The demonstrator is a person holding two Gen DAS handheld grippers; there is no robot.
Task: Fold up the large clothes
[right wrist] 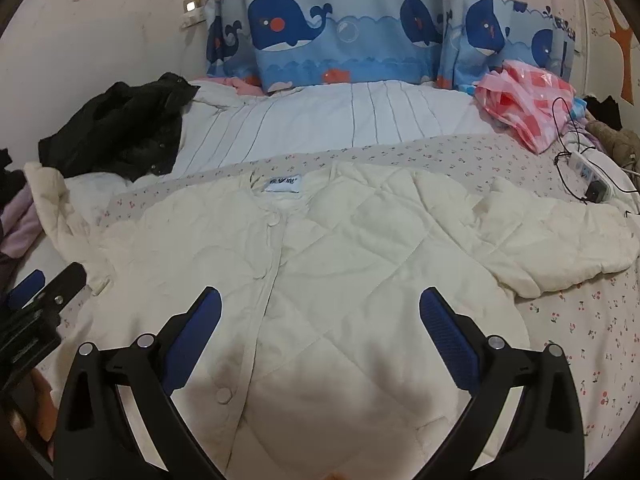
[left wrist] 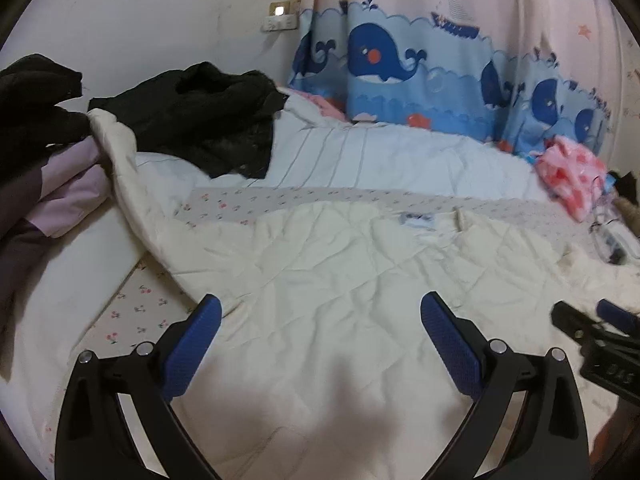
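Note:
A cream quilted jacket point(right wrist: 340, 264) lies flat on the bed, front up, with its collar label point(right wrist: 283, 185) far from me and snap buttons down the middle. Its right sleeve point(right wrist: 560, 240) is spread to the right, its left sleeve point(left wrist: 120, 172) runs up to the left. It also shows in the left wrist view point(left wrist: 340, 280). My left gripper point(left wrist: 320, 312) is open and empty above the jacket's left part. My right gripper point(right wrist: 320, 304) is open and empty above the jacket's lower middle. Each gripper shows at the edge of the other's view.
A black garment point(left wrist: 208, 120) lies at the back left, and dark and lilac clothes point(left wrist: 52, 184) are piled at the left. A pink patterned bag point(right wrist: 528, 100) and a power strip with cables point(right wrist: 588, 176) sit at the right. A whale curtain point(right wrist: 340, 28) hangs behind the bed.

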